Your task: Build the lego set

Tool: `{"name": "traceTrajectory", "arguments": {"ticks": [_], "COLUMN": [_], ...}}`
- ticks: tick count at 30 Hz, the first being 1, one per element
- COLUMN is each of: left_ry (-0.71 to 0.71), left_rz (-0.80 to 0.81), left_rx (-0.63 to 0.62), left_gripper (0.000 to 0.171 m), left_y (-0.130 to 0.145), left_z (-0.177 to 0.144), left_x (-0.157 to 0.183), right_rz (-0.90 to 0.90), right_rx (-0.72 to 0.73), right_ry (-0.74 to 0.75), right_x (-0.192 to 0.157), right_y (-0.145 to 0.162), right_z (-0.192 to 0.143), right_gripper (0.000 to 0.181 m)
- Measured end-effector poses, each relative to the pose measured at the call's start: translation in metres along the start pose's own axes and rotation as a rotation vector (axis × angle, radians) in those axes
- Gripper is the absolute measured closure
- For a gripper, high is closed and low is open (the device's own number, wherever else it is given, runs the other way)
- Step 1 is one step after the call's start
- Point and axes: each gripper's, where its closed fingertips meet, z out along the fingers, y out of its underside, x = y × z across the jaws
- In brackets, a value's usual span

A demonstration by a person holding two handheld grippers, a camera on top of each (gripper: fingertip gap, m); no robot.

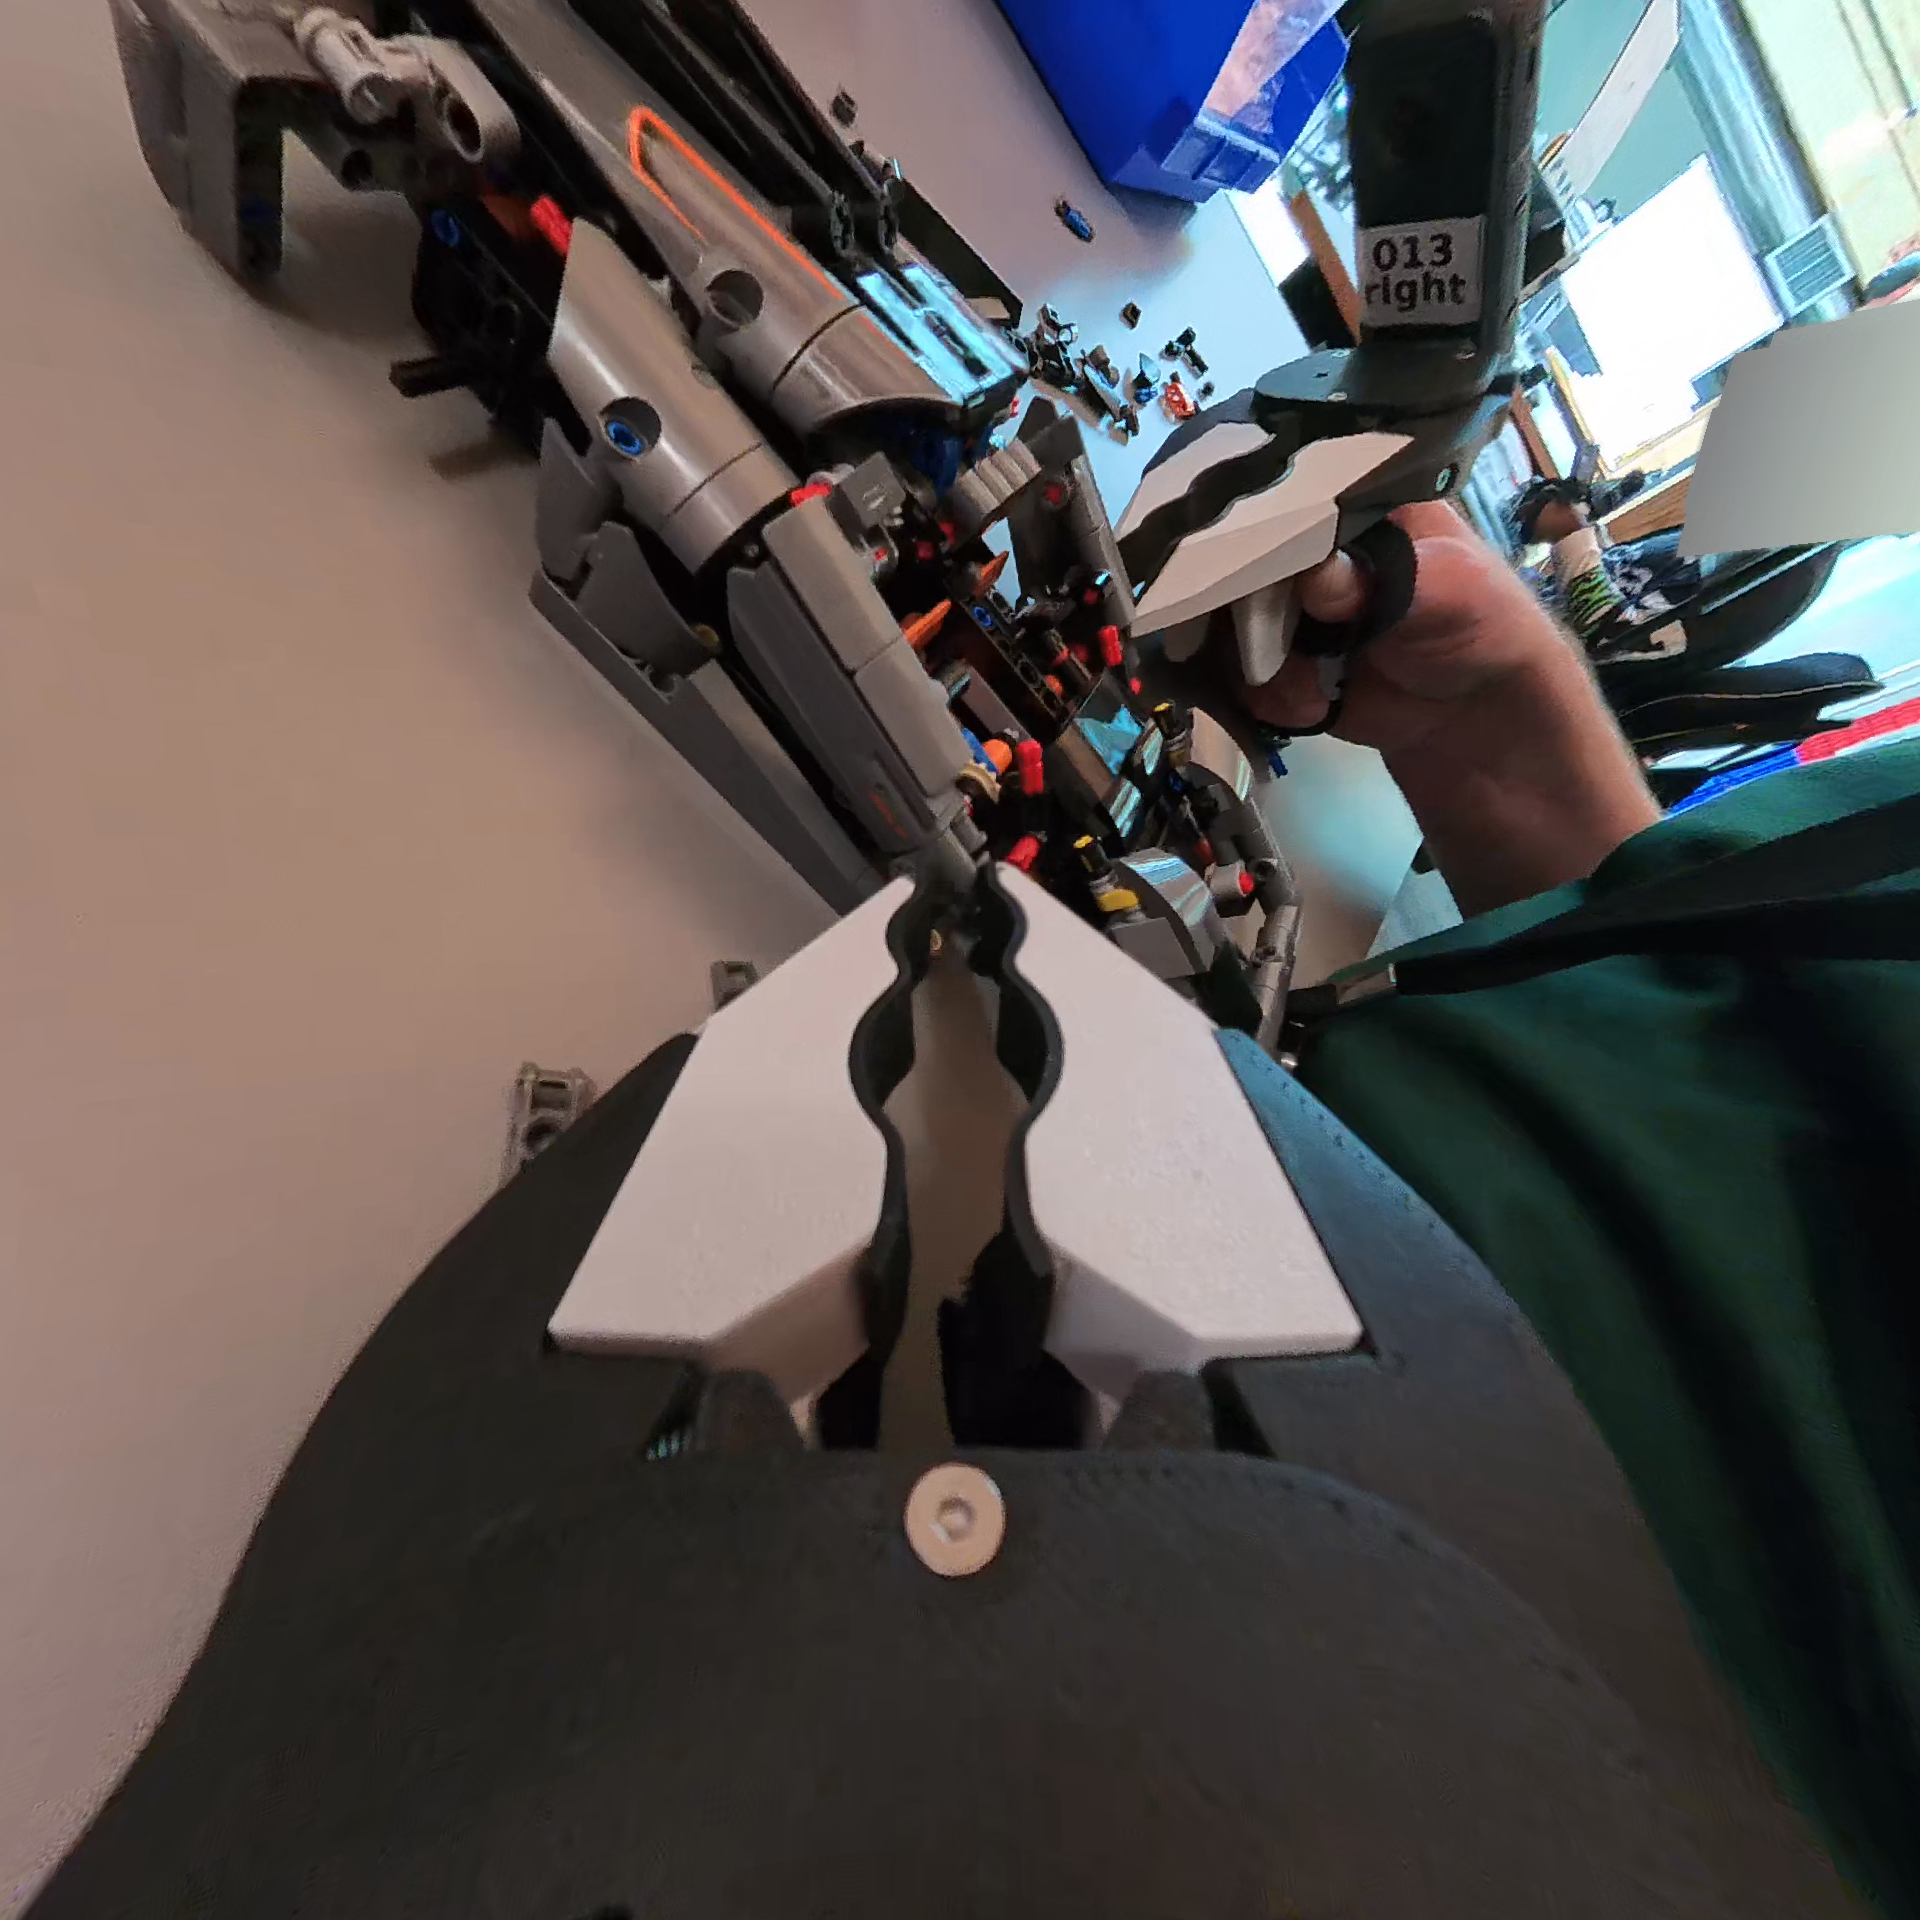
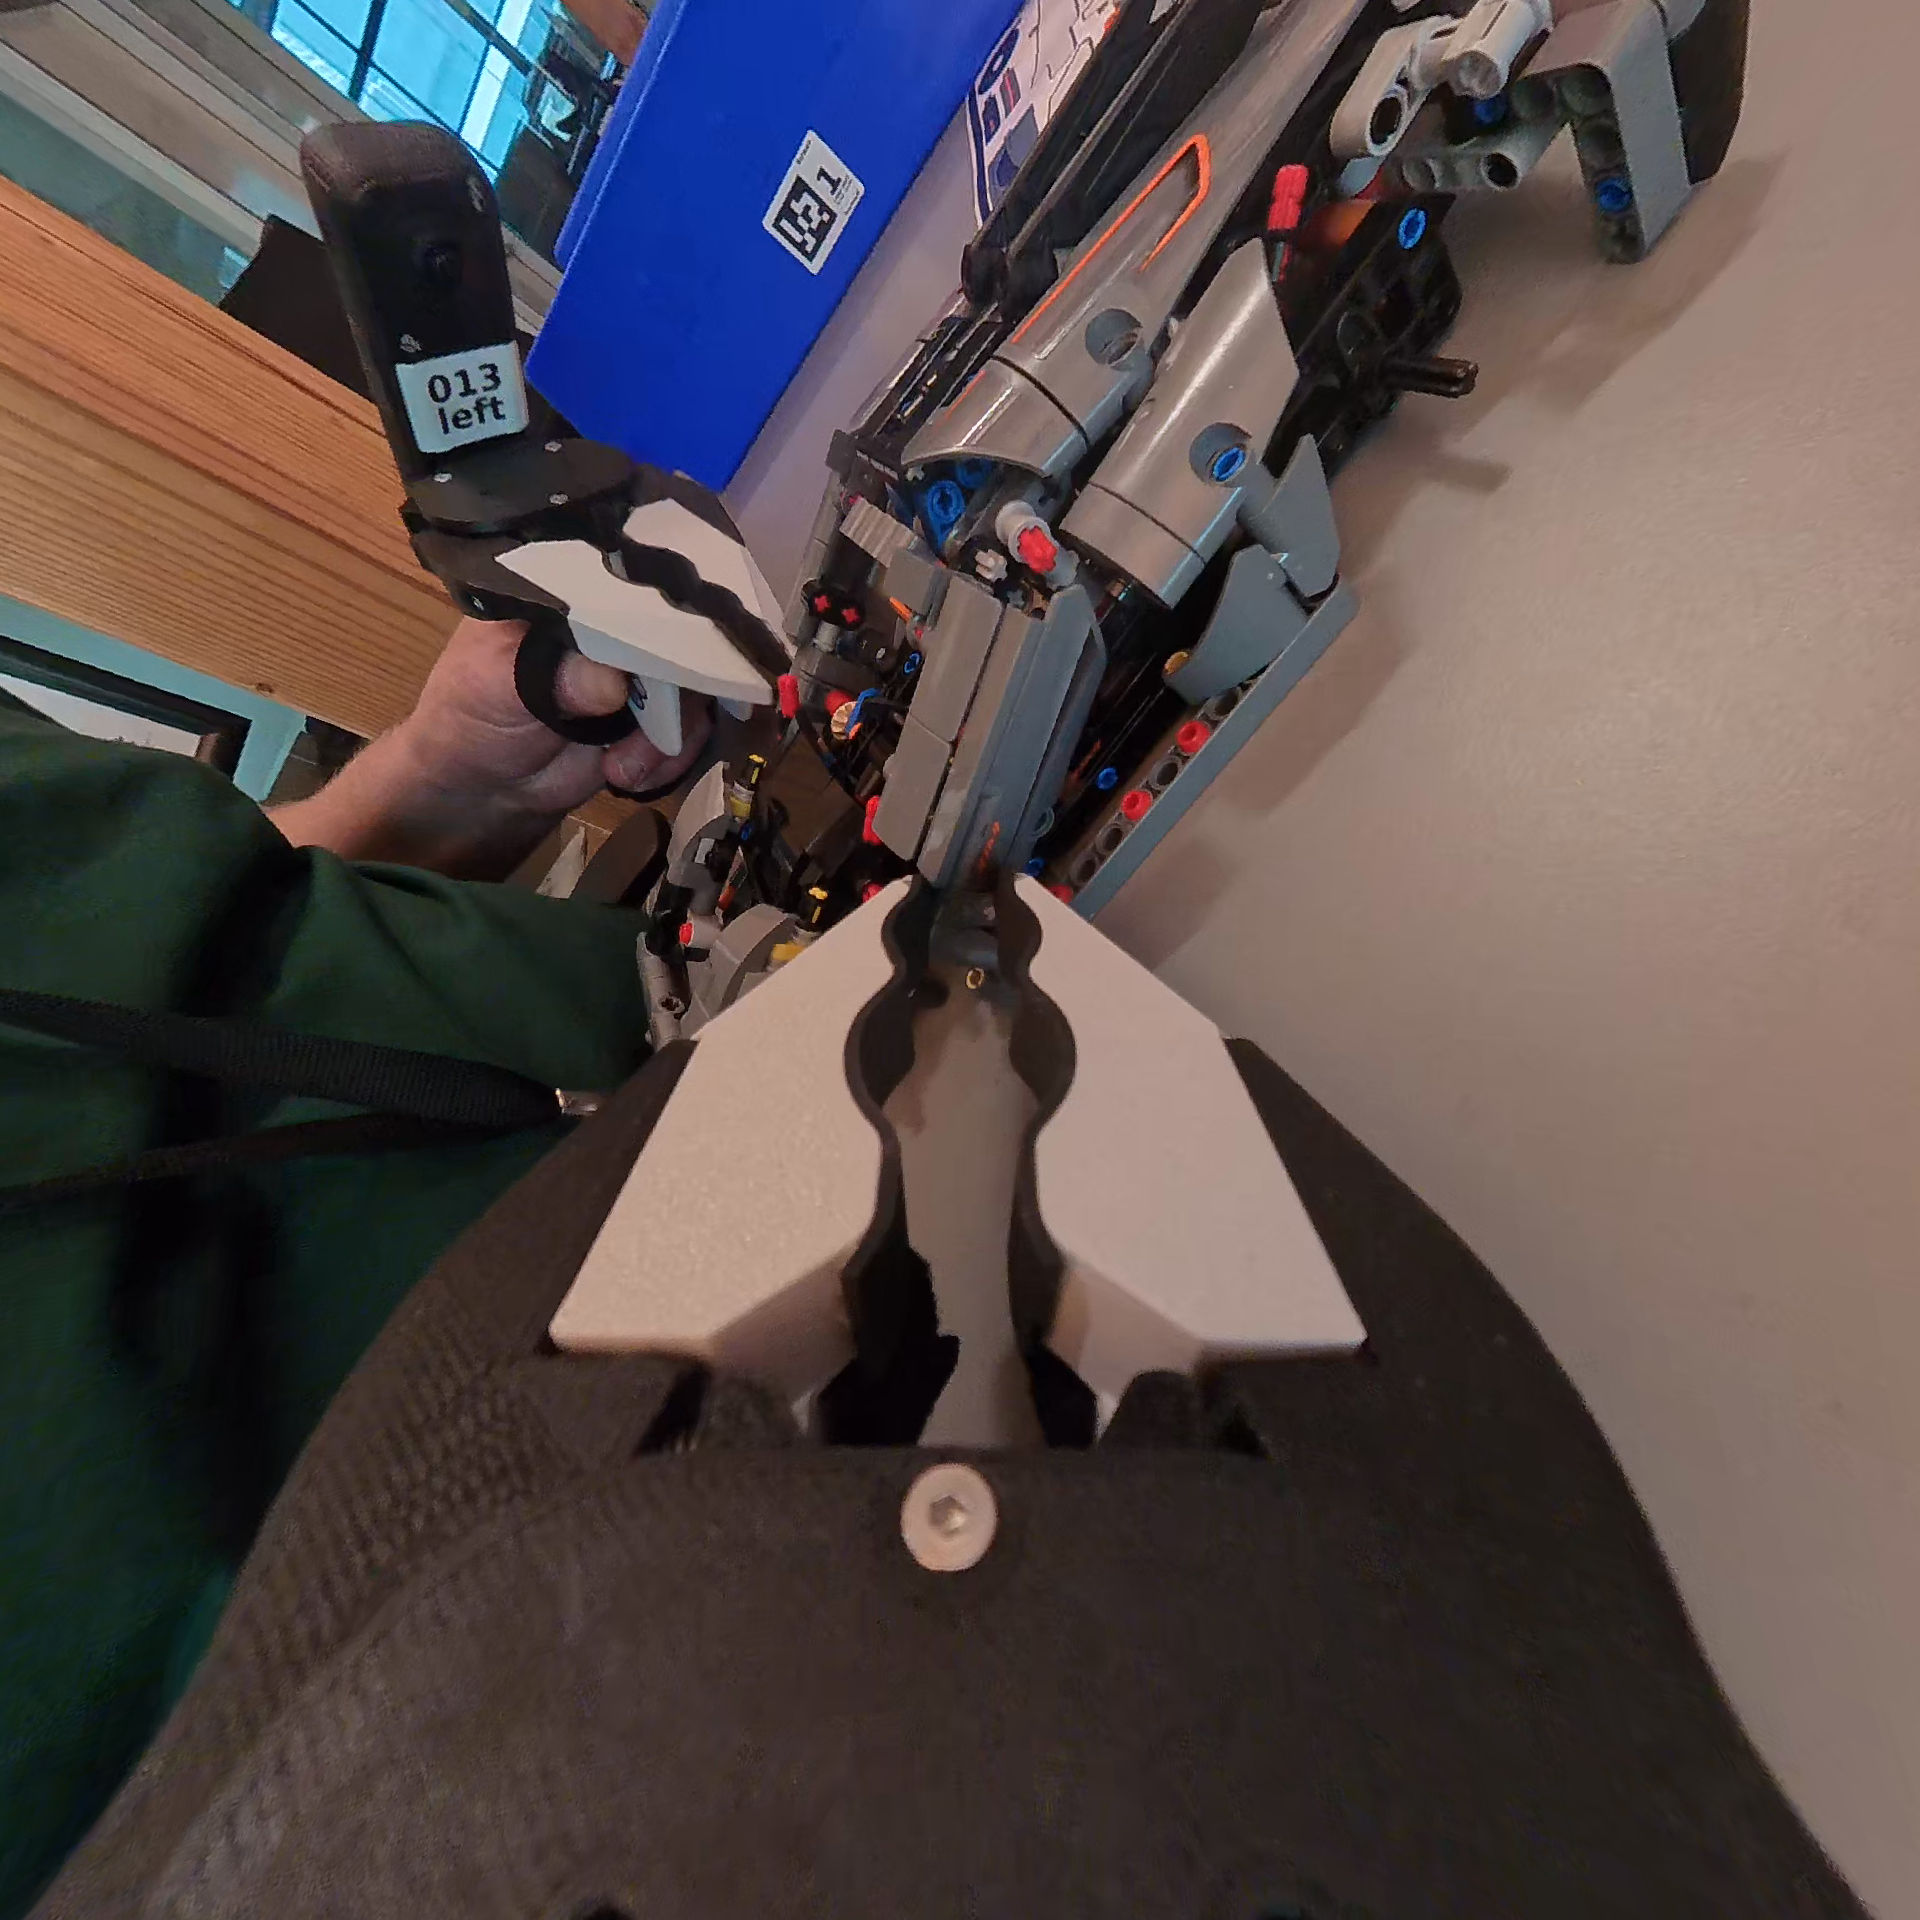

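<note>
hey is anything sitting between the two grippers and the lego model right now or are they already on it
Nothing visible stands between them. The left gripper has its fingertips closed on the near end of the grey lego model, and the right gripper is pinched on the same model's near end too. Loose pieces lie on the table beside it, out of the way.

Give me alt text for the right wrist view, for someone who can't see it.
The right gripper is nearly closed on the near end of a large grey Lego model with orange, red and blue details, lying on a pale table. Left of it, a hand holds the left gripper at the model's other side, before a blue bin.
</note>
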Motion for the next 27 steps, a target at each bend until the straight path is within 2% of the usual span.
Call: {"name": "traceTrajectory", "arguments": {"ticks": [2,14,27], "left_ry": [0.013,-0.009,0.054], "left_rz": [-0.021,-0.025,-0.015], "left_rx": [-0.002,0.011,-0.006], "left_gripper": [0.162,0.167,0.171], "left_y": [0.0016,0.0007,0.0005], "left_z": [0.0002,0.0017,0.0018], "left_x": [0.0026,-0.0001,0.0032], "right_rz": [0.007,0.002,0.004], "right_rx": [0.004,-0.015,-0.029], "right_ry": [-0.001,-0.003,-0.013], "right_x": [0.0007,0.0009,0.001], "right_y": [-0.0006,0.0008,0.0007], "right_z": [-0.0005,0.0009,0.0015], "right_gripper": [0.171,0.171,0.171]}}
